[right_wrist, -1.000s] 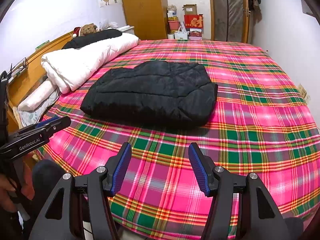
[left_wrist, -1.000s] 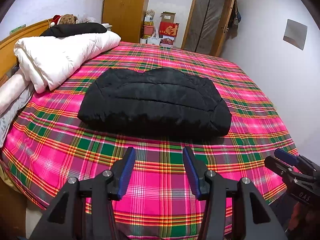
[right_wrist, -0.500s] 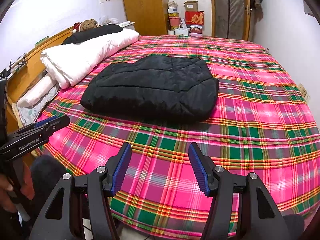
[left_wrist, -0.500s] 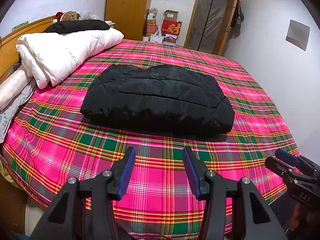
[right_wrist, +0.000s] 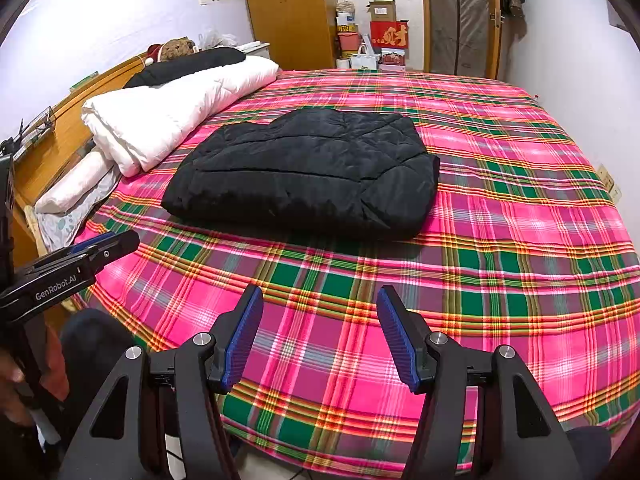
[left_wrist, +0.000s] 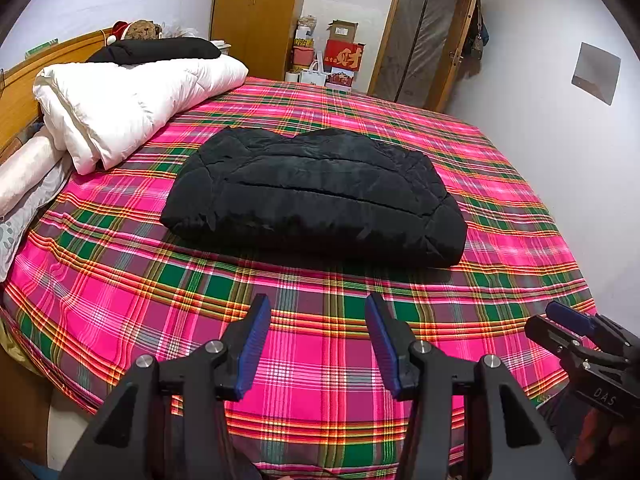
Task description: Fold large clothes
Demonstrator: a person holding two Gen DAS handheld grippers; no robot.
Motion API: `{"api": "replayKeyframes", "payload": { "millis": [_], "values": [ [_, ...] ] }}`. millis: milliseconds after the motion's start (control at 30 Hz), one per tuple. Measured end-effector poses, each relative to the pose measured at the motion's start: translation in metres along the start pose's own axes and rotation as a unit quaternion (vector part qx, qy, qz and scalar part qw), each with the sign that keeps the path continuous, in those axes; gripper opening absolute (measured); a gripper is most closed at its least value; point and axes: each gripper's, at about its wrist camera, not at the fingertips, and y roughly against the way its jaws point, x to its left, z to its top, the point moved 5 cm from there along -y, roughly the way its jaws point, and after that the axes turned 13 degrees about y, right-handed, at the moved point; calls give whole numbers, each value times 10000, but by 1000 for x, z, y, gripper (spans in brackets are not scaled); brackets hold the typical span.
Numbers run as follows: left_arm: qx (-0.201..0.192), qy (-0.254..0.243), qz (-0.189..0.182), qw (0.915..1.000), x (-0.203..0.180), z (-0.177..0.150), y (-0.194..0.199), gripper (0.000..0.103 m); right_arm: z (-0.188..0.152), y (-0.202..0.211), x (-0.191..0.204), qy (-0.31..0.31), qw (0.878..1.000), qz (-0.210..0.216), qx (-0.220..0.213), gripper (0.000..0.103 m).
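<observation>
Folded black quilted jacket [left_wrist: 316,196] lies mid pink-green plaid bedsheet [left_wrist: 320,360], edges w/ bare sheet all round; left gripper [left_wrist: 316,340] & right gripper [right_wrist: 320,332] both spread, holding nothing, near bed's front edge.

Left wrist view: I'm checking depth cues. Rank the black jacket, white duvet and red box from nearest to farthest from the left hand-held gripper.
From the left hand-held gripper:
1. Black jacket, folded, straight ahead mid-bed.
2. White duvet, rolled, far left by the headboard.
3. Red box, beyond the bed, by the wardrobe.

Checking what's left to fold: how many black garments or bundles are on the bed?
2. One folded black jacket lies mid-bed on the plaid sheet; another black bundle sits atop the white quilt by the headboard. More could be hidden behind the quilt.
</observation>
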Motion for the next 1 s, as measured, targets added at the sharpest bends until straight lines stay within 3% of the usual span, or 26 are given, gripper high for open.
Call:
{"api": "replayKeyframes", "payload": {
  "millis": [567, 1000],
  "values": [
    [-28, 22, 117, 9999, 1, -1, 1, 51, -2, -1, 2, -31, 10000, 20, 33, 59],
    [16, 99, -12, 9999, 3, -1, 2, 51, -3, -1, 1, -65, 10000, 20, 39, 60]
  ]
}}
